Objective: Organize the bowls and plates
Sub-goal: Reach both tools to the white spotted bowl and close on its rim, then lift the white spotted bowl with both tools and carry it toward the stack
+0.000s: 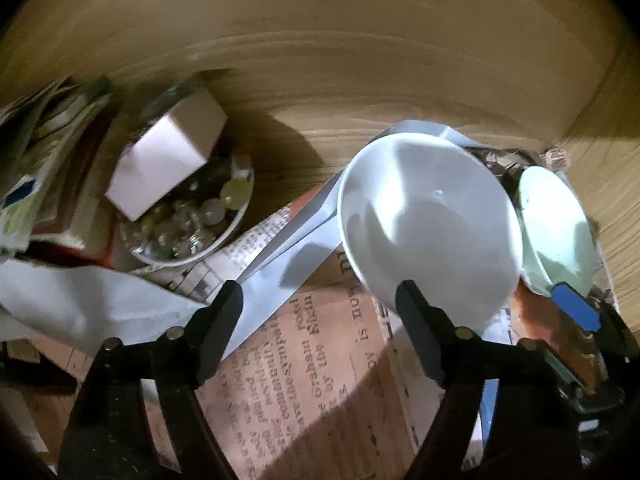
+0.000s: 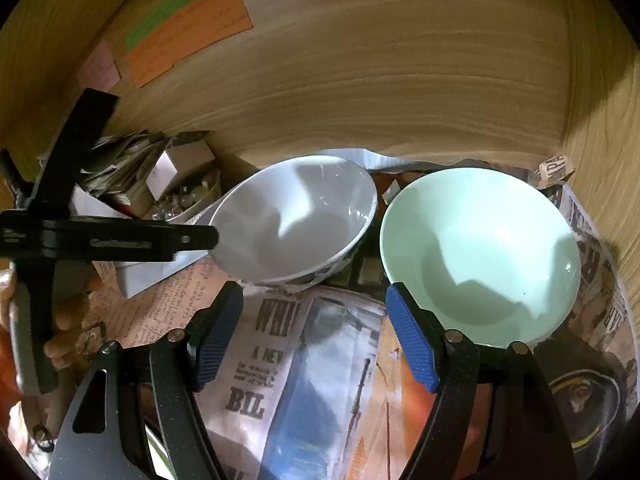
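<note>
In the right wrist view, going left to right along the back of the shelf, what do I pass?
Left hand-held gripper → small box on a bowl of marbles → white bowl → green bowl.

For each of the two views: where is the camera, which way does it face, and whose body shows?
Left wrist: rides the left gripper, looking steeply down at the white bowl on newspaper; only its black jaws show.
Right wrist: rides the right gripper, angled down at the green bowl; blue-padded jaws and, left, the left gripper show.
Shared: both bowls and the marble dish.
</note>
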A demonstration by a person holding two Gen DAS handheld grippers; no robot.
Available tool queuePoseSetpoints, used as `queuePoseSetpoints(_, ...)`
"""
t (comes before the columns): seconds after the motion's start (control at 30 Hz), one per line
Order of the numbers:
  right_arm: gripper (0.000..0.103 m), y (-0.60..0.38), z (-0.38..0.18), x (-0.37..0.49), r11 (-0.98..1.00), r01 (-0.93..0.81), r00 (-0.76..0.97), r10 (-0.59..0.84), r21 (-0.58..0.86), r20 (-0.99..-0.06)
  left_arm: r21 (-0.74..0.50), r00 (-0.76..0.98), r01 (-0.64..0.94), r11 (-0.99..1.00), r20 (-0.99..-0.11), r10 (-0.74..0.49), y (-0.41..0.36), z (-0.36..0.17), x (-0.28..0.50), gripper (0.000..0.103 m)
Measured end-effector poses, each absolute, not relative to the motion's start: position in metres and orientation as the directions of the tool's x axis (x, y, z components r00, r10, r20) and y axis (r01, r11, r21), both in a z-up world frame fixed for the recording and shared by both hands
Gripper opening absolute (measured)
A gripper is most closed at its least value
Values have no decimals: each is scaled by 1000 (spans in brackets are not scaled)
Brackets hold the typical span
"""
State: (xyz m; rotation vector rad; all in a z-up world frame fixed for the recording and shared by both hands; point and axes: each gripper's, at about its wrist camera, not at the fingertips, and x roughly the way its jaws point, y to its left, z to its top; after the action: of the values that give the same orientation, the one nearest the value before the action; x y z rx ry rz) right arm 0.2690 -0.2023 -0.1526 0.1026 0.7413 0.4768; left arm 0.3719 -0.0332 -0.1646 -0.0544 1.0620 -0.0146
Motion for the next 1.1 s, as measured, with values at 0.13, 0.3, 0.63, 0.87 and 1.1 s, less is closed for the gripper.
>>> queuePoseSetpoints(0.13, 71, -204, -154, 269, 884, -382, 628, 463, 269, -626, -76, 458, 6, 997, -886, -70, -35, -174, 384, 60)
queuePoseSetpoints(0.3, 71, -204, -154, 267, 878, -390, 622, 473, 277, -624, -72, 467, 31, 997, -881, -78, -40, -181, 393, 41)
queuePoseSetpoints(0.63, 71, -202, -158, 269, 866, -398, 601, 495, 302, -628, -34, 450, 94, 995, -890, -73, -50, -184, 379, 21)
queuePoseSetpoints(0.87, 56, -197, -162, 270, 858, -407, 579, 508, 314, -637, -3, 414, 139, 990, -908, -61, -52, -185, 343, 21)
queuePoseSetpoints(1.1, 33, -191, -170, 272, 861, -405, 555, 498, 307, -666, 45, 409, 237, 970, -911, -58, -70, -186, 308, 21)
